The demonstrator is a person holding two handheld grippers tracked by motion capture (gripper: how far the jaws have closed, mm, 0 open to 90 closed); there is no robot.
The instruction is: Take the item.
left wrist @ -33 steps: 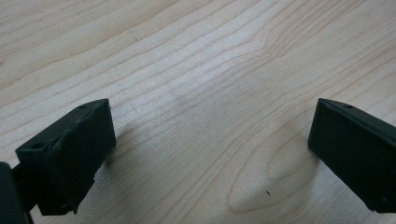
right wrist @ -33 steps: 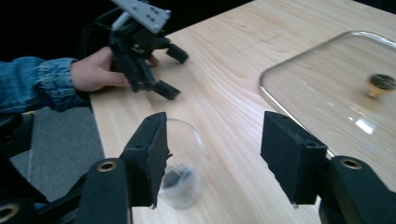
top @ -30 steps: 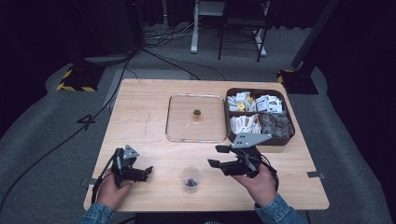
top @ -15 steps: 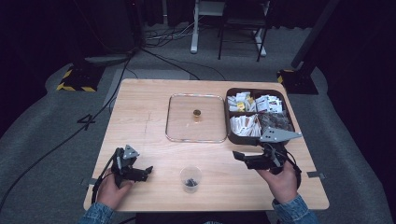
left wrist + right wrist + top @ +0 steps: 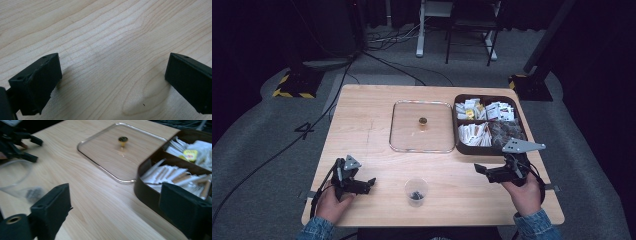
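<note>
Both grippers' jaws gape wide, empty, above the table [image 5: 377, 125]

In your high view the wooden counter [image 5: 377, 125] is evenly lit from above while the floor and room around it sink into near-black, and the picture is soft and low in detail. Your left gripper view is sharp on the wood grain, with a pale sheen across the middle and soft shadows beside each black jaw. Your right gripper view is blurred, most at the plastic cup [image 5: 17, 182] on its left, with glare along the rim of the glass lid [image 5: 117, 150].
</note>
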